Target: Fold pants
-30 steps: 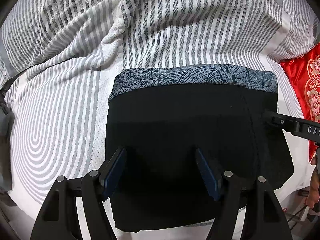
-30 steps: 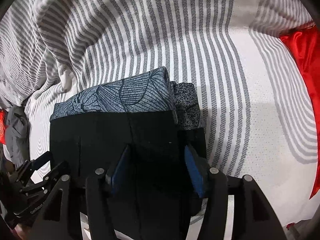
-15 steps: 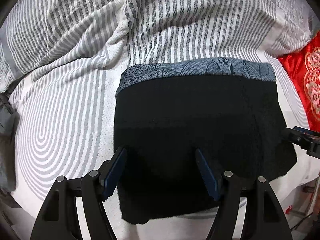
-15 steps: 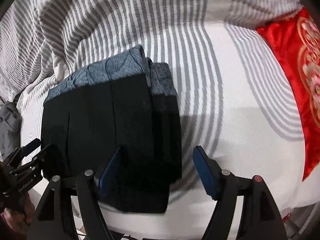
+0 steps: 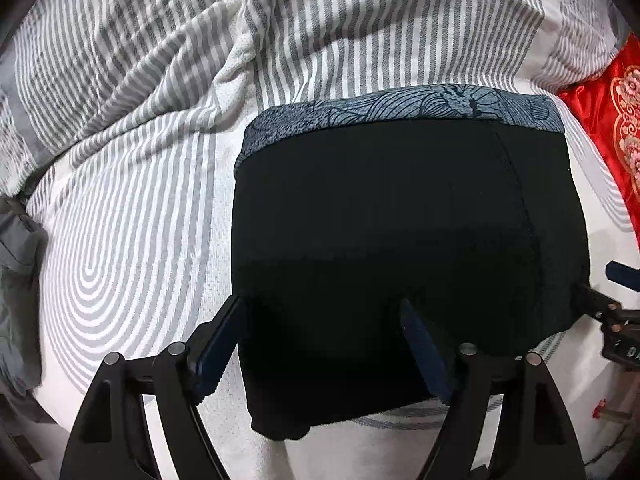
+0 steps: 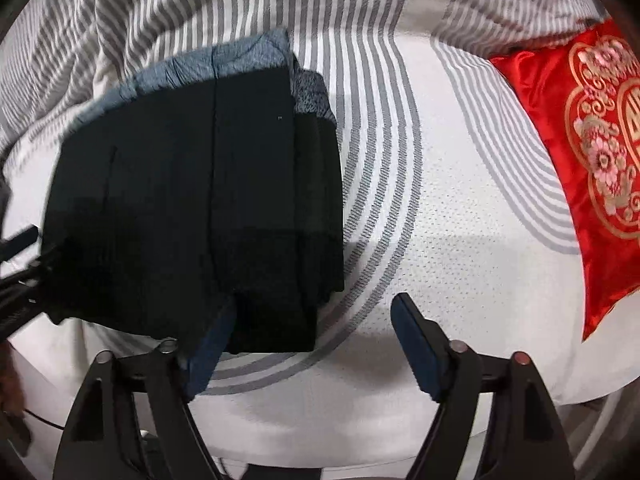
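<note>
The black pants [image 5: 400, 248] lie folded into a compact rectangle on the bed, on top of a blue-grey patterned garment [image 5: 400, 112] that shows along the far edge. My left gripper [image 5: 324, 344] is open, its fingers spread over the pants' near edge, holding nothing. My right gripper [image 6: 312, 344] is open and empty, at the right near corner of the pants [image 6: 192, 208]. Its left finger [image 6: 212, 344] overlaps the cloth's edge. The right gripper also shows at the right edge of the left wrist view [image 5: 612, 312].
A grey-and-white striped bedsheet [image 5: 132, 208] covers the bed, rumpled at the back. A red pillow with gold embroidery [image 6: 580, 152] lies at the right. Grey cloth [image 5: 16, 272] sits at the left bed edge. The bed's near edge runs just below the grippers.
My right gripper has opened, let go of the pants and drawn back to the right. My left gripper has pulled back a little. The folded pants stay on the bed.
</note>
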The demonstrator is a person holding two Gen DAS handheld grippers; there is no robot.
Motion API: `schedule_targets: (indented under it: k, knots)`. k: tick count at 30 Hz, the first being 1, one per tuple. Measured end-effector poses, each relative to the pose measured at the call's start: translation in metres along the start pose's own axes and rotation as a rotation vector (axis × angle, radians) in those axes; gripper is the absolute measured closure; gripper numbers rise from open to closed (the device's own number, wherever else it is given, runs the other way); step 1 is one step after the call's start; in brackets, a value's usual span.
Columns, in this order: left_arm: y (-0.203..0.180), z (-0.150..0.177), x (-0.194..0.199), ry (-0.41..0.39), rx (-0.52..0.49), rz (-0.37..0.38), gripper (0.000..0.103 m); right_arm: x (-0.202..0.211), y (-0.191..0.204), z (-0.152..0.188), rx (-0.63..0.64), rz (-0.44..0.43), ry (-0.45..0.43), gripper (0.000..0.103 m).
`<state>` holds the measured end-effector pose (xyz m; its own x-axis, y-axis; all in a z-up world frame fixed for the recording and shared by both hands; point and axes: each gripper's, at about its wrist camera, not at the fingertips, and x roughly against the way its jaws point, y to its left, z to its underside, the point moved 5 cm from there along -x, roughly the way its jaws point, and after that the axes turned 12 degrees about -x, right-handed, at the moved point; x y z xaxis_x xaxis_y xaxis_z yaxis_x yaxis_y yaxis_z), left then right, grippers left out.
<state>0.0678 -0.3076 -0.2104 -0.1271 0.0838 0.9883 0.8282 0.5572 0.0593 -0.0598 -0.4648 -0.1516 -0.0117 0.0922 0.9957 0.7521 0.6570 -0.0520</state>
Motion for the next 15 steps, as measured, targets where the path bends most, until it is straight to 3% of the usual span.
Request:
schedule_targets:
  k: [7,15]
  knots:
    - [0.001,0.006,0.031,0.014,-0.026,-0.020,0.023,-0.004,0.003,0.000,0.017,0.046,0.006,0.015]
    - [0.026,0.034,0.080,0.038,0.021,-0.045,0.023,-0.003,0.010,0.003,0.064,0.105,0.038,0.015]
